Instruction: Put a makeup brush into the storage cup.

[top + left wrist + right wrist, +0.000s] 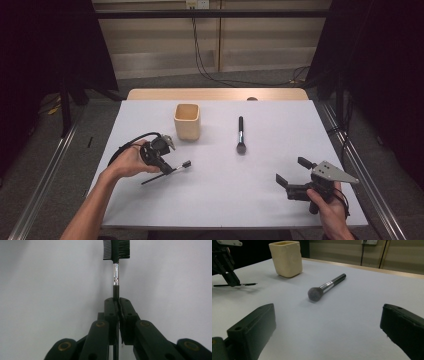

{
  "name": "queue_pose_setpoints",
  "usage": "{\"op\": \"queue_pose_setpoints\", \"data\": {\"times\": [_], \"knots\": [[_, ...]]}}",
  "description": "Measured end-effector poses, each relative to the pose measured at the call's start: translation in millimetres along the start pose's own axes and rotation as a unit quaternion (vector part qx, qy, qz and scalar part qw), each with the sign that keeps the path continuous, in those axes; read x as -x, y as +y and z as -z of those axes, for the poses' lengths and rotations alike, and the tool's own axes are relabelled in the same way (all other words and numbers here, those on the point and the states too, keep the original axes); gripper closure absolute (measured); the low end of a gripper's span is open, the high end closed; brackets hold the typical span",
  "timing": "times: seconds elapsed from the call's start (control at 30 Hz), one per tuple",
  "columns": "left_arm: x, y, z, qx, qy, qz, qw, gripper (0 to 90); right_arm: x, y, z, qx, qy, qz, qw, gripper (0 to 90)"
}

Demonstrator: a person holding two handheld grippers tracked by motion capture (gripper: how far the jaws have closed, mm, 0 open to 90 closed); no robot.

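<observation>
Risk sits mostly with the left gripper (165,167): its jaws are clamped on the thin handle of the brow comb (116,250), pinching well back from the comb head, so a long stretch sticks out in front. Comb is at the near left of the table (280,200), whether lifted or resting I can't quite tell from the high view. Thin round handle between flat pads could swivel or slide if the hand tilts fast. If it is meant for the cup (187,121) just beyond, the protruding head could catch the rim and knock the cup over or twist the comb out of the grip. Right gripper (292,172) idles at near right, jaws wide apart, nothing between them. Powder brush (325,287) lies flat mid-table, apart from the cup; round handle, so a sloppy approach may roll it away.
</observation>
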State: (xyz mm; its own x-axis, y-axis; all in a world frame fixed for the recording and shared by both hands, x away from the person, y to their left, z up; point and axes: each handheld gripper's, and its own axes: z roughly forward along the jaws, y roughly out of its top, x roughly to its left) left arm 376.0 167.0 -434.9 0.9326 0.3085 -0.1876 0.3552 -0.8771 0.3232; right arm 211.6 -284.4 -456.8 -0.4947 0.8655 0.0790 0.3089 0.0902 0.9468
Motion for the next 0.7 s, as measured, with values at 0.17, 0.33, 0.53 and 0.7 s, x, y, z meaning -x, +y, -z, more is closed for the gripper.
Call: {"op": "queue_pose_setpoints", "data": {"times": [0.17,0.33,0.53,0.7], "knots": [[-1.4,-3.4,7.9,0.050,-0.002,0.023,0.9985,85.7,0.4,-0.1,0.3,0.000,0.000,0.000,1.0000,0.0],[0.9,-6.3,16.8,0.106,-0.004,0.034,0.9938,85.7,0.0,0.1,0.2,0.001,-0.001,-0.001,1.0000,0.0],[3.9,-11.7,20.7,0.154,0.000,0.044,0.9872,85.7,-0.1,0.2,0.5,0.002,-0.001,-0.001,1.0000,0.0],[3.4,-19.6,26.2,0.197,0.008,0.052,0.9790,85.7,0.5,0.0,0.5,0.001,-0.001,0.001,1.0000,0.0]]}}
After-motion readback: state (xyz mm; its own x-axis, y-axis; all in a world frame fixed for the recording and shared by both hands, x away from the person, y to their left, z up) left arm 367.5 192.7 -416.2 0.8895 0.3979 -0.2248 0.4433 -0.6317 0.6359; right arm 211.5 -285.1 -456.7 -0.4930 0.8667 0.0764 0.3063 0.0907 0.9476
